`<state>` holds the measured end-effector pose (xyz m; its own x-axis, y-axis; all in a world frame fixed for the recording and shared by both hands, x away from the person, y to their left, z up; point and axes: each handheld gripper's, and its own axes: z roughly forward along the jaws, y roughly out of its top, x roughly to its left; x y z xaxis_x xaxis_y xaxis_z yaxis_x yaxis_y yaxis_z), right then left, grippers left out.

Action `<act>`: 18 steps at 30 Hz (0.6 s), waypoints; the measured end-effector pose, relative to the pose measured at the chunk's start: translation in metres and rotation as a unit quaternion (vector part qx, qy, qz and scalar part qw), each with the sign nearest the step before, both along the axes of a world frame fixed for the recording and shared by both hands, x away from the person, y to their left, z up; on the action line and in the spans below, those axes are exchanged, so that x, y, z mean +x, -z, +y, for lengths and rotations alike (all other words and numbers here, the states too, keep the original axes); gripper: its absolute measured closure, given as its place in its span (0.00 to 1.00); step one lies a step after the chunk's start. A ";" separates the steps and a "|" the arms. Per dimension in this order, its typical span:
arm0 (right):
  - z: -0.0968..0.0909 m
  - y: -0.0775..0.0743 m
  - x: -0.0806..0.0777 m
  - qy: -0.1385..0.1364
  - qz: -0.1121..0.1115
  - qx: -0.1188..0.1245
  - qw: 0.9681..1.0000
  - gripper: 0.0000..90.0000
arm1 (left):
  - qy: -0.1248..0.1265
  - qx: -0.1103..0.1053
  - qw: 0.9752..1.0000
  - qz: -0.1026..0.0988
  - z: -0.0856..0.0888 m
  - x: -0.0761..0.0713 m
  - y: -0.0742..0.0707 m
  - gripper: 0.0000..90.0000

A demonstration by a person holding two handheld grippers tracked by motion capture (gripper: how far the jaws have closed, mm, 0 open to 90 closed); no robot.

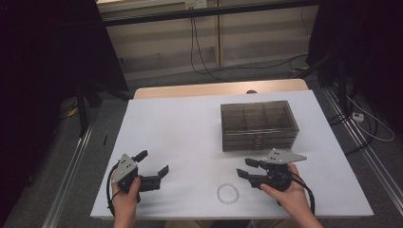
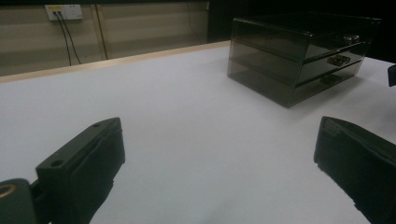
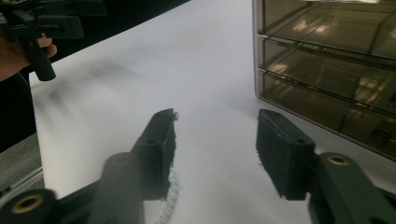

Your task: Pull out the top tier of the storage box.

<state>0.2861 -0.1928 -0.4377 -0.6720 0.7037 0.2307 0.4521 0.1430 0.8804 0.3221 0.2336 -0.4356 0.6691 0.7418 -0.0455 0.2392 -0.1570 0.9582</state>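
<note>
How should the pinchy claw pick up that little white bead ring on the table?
The bead ring lies flat on the white table, so come straight down from above, probably with the open right gripper beside it. Pinch one thin strand of the loop, one jaw inside the ring and one outside.

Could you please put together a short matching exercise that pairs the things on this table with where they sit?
Things:
1. drawer box
2. bead bracelet
3. left gripper
4. right gripper

Places:
A. near edge, in the middle
B. near left corner, open
C. far right part of the table
D. just in front of the box, open

Pairs: 1-C, 2-A, 3-B, 4-D
</note>
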 end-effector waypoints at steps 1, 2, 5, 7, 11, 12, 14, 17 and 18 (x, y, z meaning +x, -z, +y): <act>-0.002 0.000 0.000 0.009 -0.005 -0.006 1.000 0.53 | 0.000 0.000 1.000 0.000 0.000 0.000 0.000 0.02; -0.004 0.001 0.000 0.016 -0.016 -0.006 1.000 0.53 | 0.001 0.000 1.000 -0.001 0.000 0.000 0.000 0.02; -0.009 0.005 0.002 0.046 -0.037 0.005 0.998 0.48 | 0.000 0.001 1.000 -0.001 0.000 0.000 -0.001 0.02; -0.013 0.005 0.003 0.059 -0.030 0.003 0.998 0.47 | 0.000 0.001 1.000 -0.001 0.001 0.000 -0.001 0.02; -0.017 0.003 0.003 0.101 -0.040 -0.021 0.994 0.30 | -0.001 0.000 1.000 -0.002 0.001 0.000 -0.001 0.02; -0.018 0.002 0.003 0.113 -0.042 -0.025 0.992 0.30 | -0.001 0.000 1.000 -0.002 0.001 0.000 -0.001 0.02; -0.019 0.000 0.001 0.140 -0.070 -0.033 0.987 0.26 | -0.001 0.000 1.000 -0.002 0.001 0.000 -0.001 0.02; -0.020 -0.003 0.001 0.171 -0.092 -0.026 0.981 0.20 | -0.001 0.000 1.000 -0.003 0.001 0.000 -0.002 0.02; -0.021 -0.004 0.001 0.179 -0.096 -0.026 0.979 0.19 | -0.001 0.000 1.000 -0.003 0.001 0.000 -0.002 0.02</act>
<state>0.2867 -0.2133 -0.4339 -0.4080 0.9093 0.0818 0.3094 0.0534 0.9494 0.3221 0.2349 -0.4339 0.6677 0.7433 -0.0409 0.2330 -0.1566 0.9598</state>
